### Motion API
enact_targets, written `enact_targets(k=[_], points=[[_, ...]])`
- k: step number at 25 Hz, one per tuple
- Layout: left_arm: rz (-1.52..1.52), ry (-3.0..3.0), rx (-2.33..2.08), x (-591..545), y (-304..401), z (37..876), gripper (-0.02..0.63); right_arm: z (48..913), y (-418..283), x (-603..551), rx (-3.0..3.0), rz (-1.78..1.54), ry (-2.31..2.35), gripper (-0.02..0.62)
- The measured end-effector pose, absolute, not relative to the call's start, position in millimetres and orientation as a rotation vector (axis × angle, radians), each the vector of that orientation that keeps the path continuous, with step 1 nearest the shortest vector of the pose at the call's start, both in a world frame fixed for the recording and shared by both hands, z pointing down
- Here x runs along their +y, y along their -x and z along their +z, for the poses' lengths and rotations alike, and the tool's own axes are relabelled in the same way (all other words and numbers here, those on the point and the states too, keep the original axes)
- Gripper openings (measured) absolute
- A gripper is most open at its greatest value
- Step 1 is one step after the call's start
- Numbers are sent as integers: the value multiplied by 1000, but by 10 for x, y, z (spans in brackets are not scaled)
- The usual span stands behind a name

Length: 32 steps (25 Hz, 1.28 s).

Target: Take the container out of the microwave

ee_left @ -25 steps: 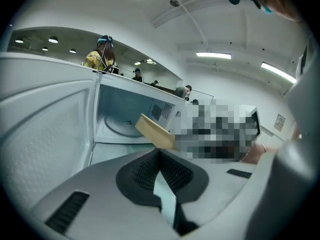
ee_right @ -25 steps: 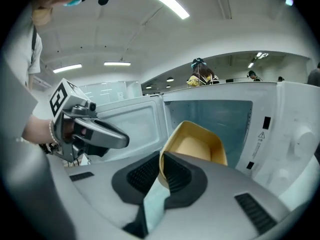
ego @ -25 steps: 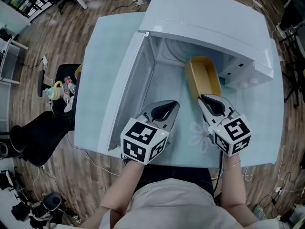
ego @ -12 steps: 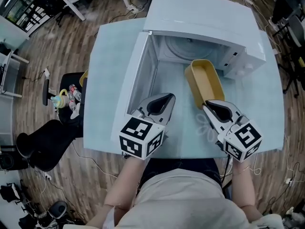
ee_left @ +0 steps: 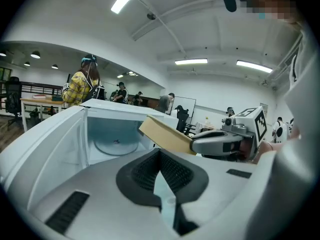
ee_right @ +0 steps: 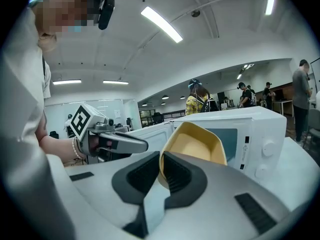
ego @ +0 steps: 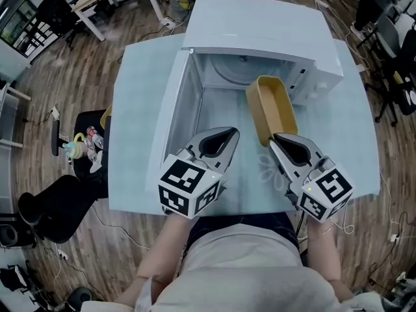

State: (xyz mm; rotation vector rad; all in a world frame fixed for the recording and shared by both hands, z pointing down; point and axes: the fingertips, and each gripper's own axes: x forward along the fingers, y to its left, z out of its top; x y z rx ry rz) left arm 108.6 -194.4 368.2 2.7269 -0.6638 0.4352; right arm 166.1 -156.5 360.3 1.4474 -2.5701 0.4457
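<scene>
- Your right gripper [ego: 277,140] pinches the yellow oblong plastic container [ego: 270,106] by its rim, at the white microwave [ego: 260,25] mouth.
- Your left gripper [ego: 225,134] has its jaws together, empty.
- Next: draw it clear of the microwave and set it down level.

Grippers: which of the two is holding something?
The right gripper: its jaws pinch the rim of the yellow container. The left gripper has its jaws together with nothing between.
</scene>
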Motion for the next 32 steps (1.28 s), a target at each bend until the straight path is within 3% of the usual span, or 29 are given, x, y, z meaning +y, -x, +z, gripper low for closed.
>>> enact_targets(k=[32], points=[[454, -2733, -544, -1754, -1362, 3748, 12, 3723, -1682, -1550, -2571, 511, -1455, 34]])
